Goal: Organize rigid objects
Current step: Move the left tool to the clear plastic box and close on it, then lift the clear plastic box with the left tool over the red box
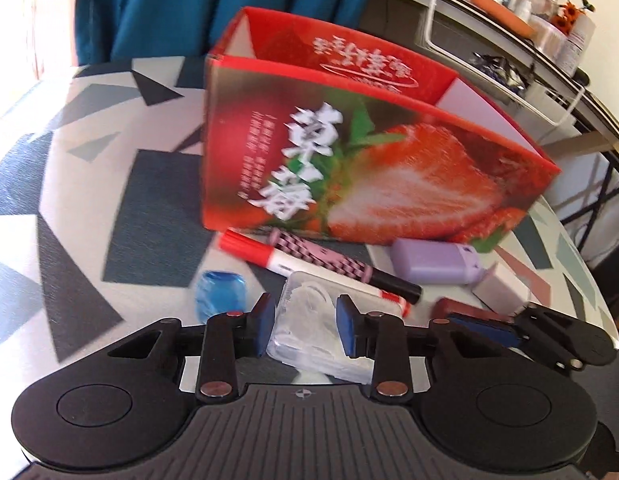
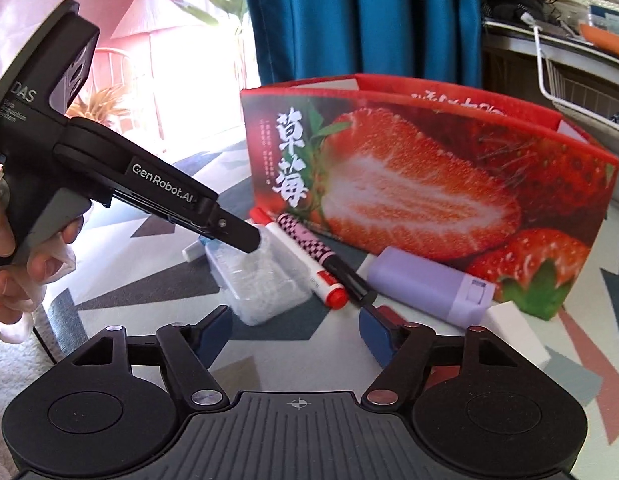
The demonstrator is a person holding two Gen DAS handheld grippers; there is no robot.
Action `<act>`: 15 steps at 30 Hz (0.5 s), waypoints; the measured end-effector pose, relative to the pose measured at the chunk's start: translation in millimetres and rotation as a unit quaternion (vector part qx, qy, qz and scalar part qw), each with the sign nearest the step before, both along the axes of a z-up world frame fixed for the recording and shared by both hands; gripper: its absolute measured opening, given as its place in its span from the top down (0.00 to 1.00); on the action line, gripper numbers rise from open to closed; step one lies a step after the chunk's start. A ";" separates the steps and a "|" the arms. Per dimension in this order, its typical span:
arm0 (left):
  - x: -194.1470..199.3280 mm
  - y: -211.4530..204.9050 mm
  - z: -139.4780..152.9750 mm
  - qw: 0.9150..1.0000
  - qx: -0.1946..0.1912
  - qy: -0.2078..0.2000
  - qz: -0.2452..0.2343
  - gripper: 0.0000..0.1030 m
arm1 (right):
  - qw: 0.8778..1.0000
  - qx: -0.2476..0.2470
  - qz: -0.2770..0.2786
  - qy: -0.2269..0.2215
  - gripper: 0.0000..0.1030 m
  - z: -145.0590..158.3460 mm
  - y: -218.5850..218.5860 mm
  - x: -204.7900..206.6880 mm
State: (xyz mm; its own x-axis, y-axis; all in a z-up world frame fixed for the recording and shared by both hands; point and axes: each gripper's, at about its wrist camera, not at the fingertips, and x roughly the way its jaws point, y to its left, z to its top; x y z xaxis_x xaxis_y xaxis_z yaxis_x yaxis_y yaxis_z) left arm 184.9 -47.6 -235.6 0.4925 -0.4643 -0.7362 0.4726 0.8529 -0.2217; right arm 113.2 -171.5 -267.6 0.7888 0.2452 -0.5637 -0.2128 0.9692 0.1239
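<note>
My left gripper (image 1: 305, 322) is shut on a clear plastic case (image 1: 309, 332), its blue pads against both sides; the case also shows in the right wrist view (image 2: 261, 280), with the left gripper (image 2: 245, 240) reaching down onto it. An open red strawberry box (image 1: 349, 152) stands behind. In front of it lie a red-capped white marker (image 1: 293, 268), a pink checkered pen (image 1: 341, 268), a purple case (image 1: 433, 264), a white eraser block (image 1: 501, 288) and a blue clip (image 1: 219, 294). My right gripper (image 2: 295, 332) is open and empty, near the pens (image 2: 329, 268).
The table (image 1: 69, 208) has a grey, black and white geometric cover. A blue curtain (image 2: 361, 16) hangs behind the box (image 2: 429, 176). A cluttered shelf with a white wire rack (image 1: 509, 40) stands at the right. A dark red object (image 1: 465, 308) lies by the right gripper's tip.
</note>
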 end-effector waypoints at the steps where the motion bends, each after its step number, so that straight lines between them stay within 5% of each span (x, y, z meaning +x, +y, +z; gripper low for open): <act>1: -3.0 -1.4 -0.4 1.000 0.002 -0.004 0.001 0.66 | 1.000 -0.001 0.001 0.003 0.36 -1.3 0.8 0.8; 15: -39.3 -20.1 -2.9 1.000 0.008 -0.016 -0.016 0.65 | 1.000 -0.016 0.010 0.017 0.49 -5.2 1.0 -1.1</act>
State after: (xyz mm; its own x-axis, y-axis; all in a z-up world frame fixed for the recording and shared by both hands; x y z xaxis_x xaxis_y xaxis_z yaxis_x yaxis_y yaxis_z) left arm 145.6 -67.7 -238.5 0.5008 -0.4681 -0.7281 0.5068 0.8404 -0.1918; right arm 112.0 -170.5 -272.7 0.7636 0.2423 -0.5985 -0.2282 0.9684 0.1009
